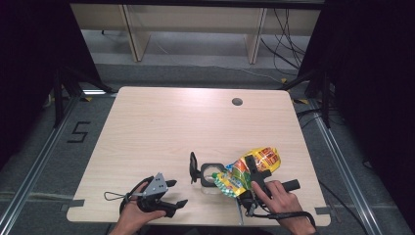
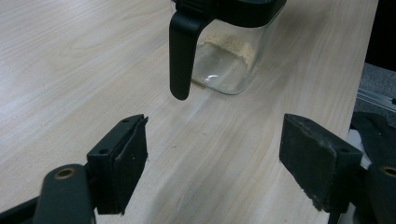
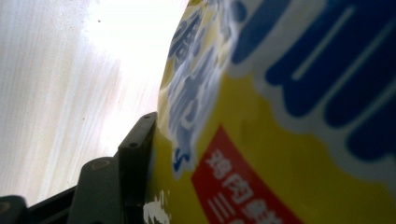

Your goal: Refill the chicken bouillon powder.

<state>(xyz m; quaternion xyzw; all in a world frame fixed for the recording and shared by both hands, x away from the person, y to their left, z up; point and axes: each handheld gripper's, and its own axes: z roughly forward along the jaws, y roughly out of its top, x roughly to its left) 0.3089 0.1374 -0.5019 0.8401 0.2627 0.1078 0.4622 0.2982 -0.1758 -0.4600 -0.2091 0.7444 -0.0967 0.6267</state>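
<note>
While the left tongs (image 1: 179, 192) rest apart on the surface (image 1: 161, 127), the right tongs (image 1: 250, 164) clamp the yellow snack bag (image 1: 252, 164), tilted over the open glass jar (image 1: 211, 172).

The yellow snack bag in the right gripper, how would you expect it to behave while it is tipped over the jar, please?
The yellow snack bag looks crumpled, so probably floppy and light. Its glossy film may slip against the right gripper. Contents could shift suddenly toward the glass jar.

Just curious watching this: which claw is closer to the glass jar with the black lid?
Right. The right claw grips the yellow bag tilted over the jar; the left claw, open, waits beside it.
</note>
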